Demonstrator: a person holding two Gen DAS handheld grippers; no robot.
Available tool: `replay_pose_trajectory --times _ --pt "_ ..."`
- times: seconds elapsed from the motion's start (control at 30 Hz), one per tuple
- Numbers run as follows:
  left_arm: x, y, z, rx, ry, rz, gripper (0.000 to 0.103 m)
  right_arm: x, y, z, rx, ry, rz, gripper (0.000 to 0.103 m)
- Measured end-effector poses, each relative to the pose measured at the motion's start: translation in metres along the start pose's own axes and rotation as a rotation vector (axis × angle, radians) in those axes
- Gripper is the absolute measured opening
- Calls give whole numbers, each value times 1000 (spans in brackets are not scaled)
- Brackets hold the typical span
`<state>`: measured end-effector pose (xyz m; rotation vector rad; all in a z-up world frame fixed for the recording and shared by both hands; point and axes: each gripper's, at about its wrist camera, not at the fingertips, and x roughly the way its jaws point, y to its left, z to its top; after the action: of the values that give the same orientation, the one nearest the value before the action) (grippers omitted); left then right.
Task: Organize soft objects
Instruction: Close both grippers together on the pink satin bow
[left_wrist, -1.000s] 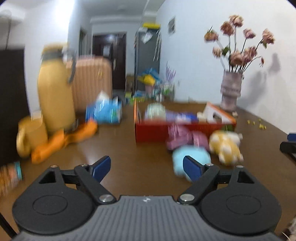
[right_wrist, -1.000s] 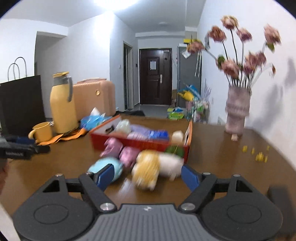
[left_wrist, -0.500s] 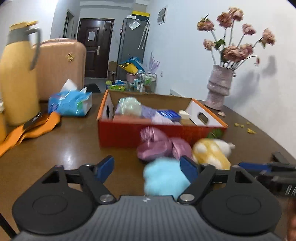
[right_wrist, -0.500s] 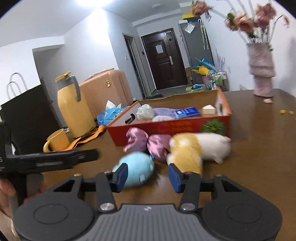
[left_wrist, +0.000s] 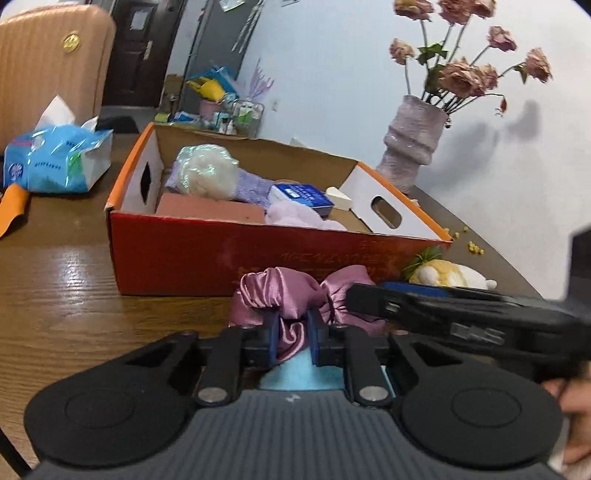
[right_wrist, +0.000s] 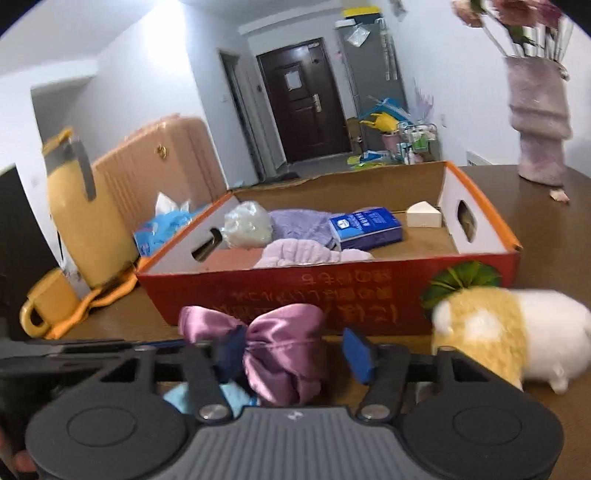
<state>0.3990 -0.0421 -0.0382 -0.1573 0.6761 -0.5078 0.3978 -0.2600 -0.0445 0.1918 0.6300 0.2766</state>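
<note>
while left gripper (left_wrist: 291, 334) pinches satin bow (left_wrist: 295, 295), right gripper (right_wrist: 293, 354) straddles it.

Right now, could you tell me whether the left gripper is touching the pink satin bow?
Touching. The left wrist view shows the left gripper with its blue fingers pressed against both sides of the pink satin bow, pinching a fold of fabric.

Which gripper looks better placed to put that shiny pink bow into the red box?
Left. The left gripper is already shut on the pink bow, just before the red box; the right gripper is open.
</note>
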Motion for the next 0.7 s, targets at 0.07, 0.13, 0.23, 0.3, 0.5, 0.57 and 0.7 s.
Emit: replay_pose_trajectory --times 0.07,0.13,0.23,0.3,0.5,0.57,0.7 --pt "-4 -3 2 10 -13 16 14 6 -5 3 46 17 63 25" --pt "-15 -8 4 10 -39 11 13 -1 -5 6 62 3 91 16" --pt "-51 -25 1 45 -138 -51 13 -38 0 6 48 -77 122 15" --pt "-74 -39 -9 47 -175 -94 13 -70 4 1 17 -129 131 15" --pt "-113 -77 -76 -8 -71 -169 14 -143 0 -55 6 -63 130 16" --pt "-114 -84 -99 -11 -12 -166 20 -154 -2 -81 10 -20 115 18" --pt "-123 -87 -121 -22 31 -127 48 -175 -14 -112 65 -10 108 33"
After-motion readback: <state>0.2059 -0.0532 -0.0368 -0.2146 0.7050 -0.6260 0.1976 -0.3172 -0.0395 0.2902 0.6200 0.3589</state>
